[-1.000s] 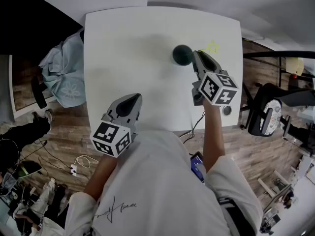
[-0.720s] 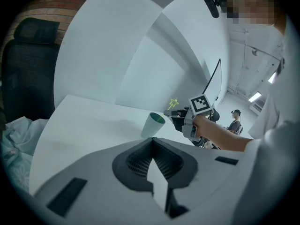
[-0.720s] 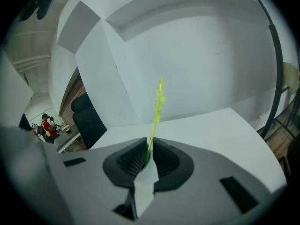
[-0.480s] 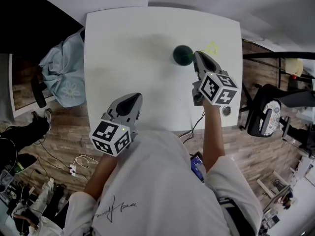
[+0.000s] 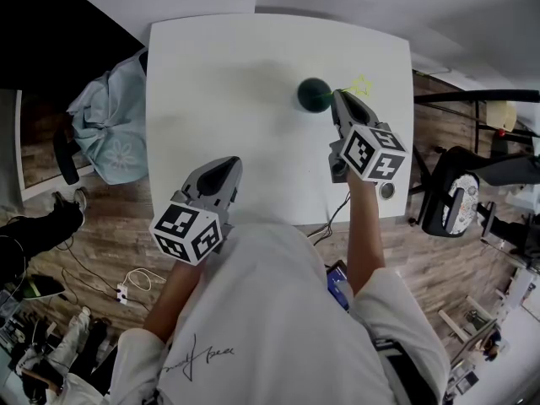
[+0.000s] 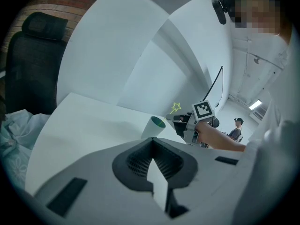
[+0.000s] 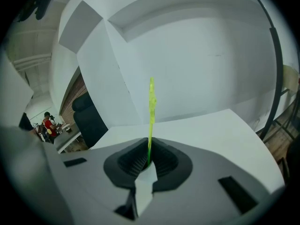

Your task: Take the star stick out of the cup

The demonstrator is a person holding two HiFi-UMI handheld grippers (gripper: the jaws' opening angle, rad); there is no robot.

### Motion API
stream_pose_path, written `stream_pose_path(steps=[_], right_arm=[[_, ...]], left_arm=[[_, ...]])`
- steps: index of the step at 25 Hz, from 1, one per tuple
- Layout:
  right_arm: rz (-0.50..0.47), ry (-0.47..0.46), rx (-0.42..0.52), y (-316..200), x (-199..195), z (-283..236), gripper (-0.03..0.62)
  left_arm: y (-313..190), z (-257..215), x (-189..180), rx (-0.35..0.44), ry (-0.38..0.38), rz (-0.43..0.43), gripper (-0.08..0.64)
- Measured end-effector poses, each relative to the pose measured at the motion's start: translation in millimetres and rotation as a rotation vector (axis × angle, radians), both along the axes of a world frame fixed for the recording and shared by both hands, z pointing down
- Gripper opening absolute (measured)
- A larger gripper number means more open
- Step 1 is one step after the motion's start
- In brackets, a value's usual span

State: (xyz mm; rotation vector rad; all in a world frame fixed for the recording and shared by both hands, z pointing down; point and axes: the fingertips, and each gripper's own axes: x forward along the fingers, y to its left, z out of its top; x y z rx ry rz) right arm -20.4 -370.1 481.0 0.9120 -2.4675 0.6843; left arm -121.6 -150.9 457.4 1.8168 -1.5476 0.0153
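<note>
In the head view the right gripper point(image 5: 337, 99) stays clamped on the star stick point(image 5: 361, 84) beside the cup point(image 5: 314, 94) on the table point(image 5: 219, 83). It has barely moved this last second, so the lift looks not yet begun; the left gripper point(image 5: 226, 169) waits closed and empty. The left gripper view shows one cup with one stick leaning in it, and the right gripper view shows that stick pinched between the jaws.
</note>
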Motion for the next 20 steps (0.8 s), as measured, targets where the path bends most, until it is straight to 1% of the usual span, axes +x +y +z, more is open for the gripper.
stream_pose_path(steps=[6,14,20], right_arm=[[-0.001,-0.001,0.016,0,3,-10,0.029],[0.021,0.0,0.041,-1,10,-22,0.026],[0.016,-0.004,0.061,3,10,-30,0.026]], left_arm=[[2,-5,7,0.014,0.001,0.01,0.003],[5,-12,9,0.037,0.001,0.005,0.003],[8,-15,8,0.054,0.002,0.005,0.003]])
